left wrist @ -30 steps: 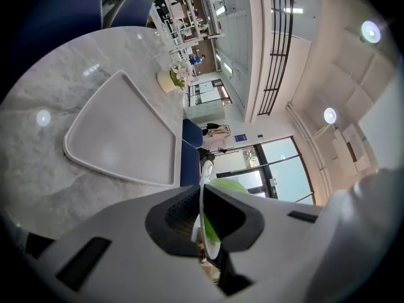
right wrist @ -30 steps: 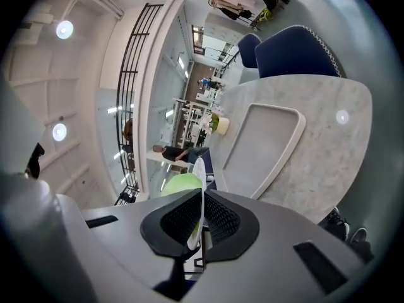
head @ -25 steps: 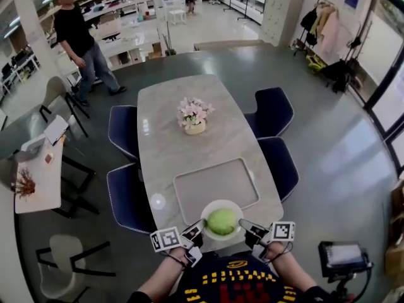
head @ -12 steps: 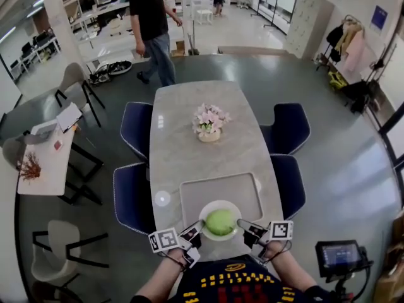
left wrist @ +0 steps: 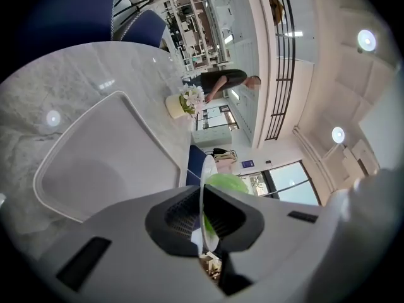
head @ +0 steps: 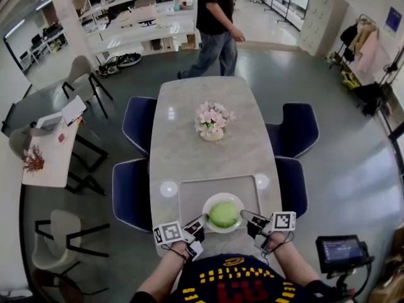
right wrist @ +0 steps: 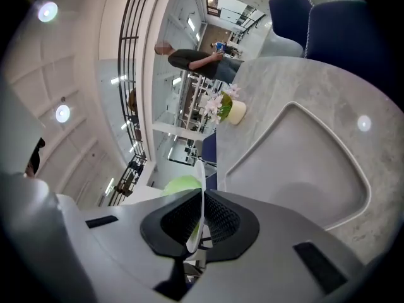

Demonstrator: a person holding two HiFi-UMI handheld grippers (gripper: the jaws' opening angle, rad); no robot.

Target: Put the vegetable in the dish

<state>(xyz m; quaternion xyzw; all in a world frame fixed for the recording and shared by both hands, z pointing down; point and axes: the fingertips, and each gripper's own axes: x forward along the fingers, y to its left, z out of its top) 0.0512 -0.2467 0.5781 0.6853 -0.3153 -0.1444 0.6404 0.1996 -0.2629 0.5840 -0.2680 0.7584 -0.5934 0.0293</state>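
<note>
A round green vegetable (head: 223, 214) lies in a white dish (head: 211, 202) over the near edge of a grey tray (head: 189, 194). My left gripper (head: 202, 221) is shut on the dish's left rim, my right gripper (head: 242, 214) on its right rim. The left gripper view has the white rim (left wrist: 206, 188) edge-on between the jaws, the vegetable (left wrist: 227, 183) bulging behind it. In the right gripper view the dish rim (right wrist: 200, 197) is likewise pinched, with the vegetable (right wrist: 182, 183) to its left. Both gripper views look past the dish onto the tray (left wrist: 107, 150) (right wrist: 297, 163).
A flower pot (head: 212, 122) stands mid-table on the marble table (head: 189, 112). Blue chairs (head: 140, 124) (head: 297, 129) flank both sides. A person (head: 216, 24) walks beyond the far end. A small side table (head: 50, 150) and chairs stand to the left.
The dish with the vegetable has stayed between both grippers, shifting slightly forward over the tray. The person in the background has walked from far left to behind the table's far end.
</note>
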